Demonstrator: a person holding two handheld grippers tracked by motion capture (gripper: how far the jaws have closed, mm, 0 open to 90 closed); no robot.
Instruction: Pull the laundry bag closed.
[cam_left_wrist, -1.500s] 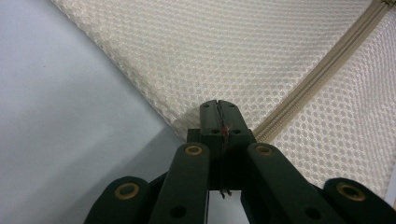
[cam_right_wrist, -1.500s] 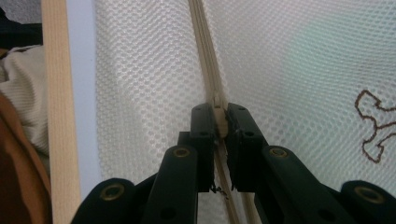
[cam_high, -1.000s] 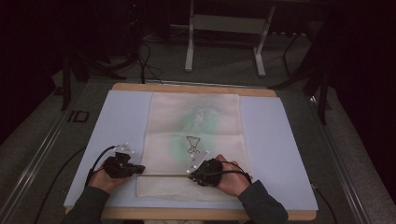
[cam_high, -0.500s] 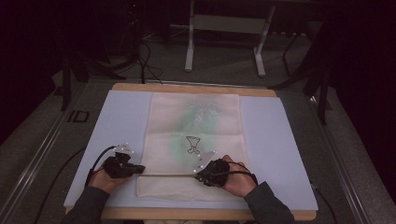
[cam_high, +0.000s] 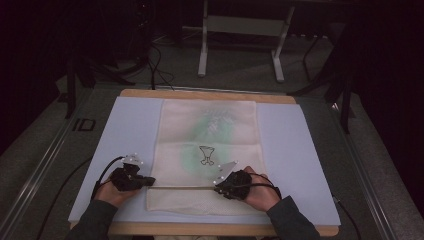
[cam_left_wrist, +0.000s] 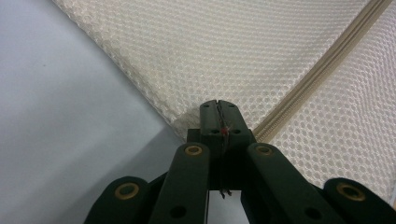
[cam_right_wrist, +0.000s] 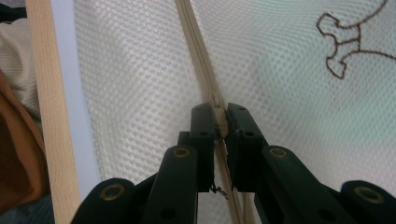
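A cream mesh bag (cam_high: 210, 130) with a green tint and a dark stitched figure (cam_high: 206, 154) lies flat on the pale mat (cam_high: 125, 130). A zipper (cam_high: 182, 188) runs across the bag near its front end. My left gripper (cam_high: 150, 182) is shut on the bag's left edge, at the zipper's end. In the left gripper view its jaws (cam_left_wrist: 218, 105) pinch the mesh corner beside the zipper tape (cam_left_wrist: 322, 56). My right gripper (cam_high: 218, 187) is shut on the zipper pull, with its jaws (cam_right_wrist: 219, 109) closed around the tape (cam_right_wrist: 196, 51).
The mat covers a wooden table whose edge (cam_high: 210, 95) shows at the back and whose rim (cam_right_wrist: 46, 116) shows in the right gripper view. Metal stand legs (cam_high: 240, 45) and cables stand on the floor beyond. A cable (cam_high: 102, 175) trails from my left gripper.
My right gripper has slid a little to the right along the zipper, mostly in the first half second. The left gripper has held still.
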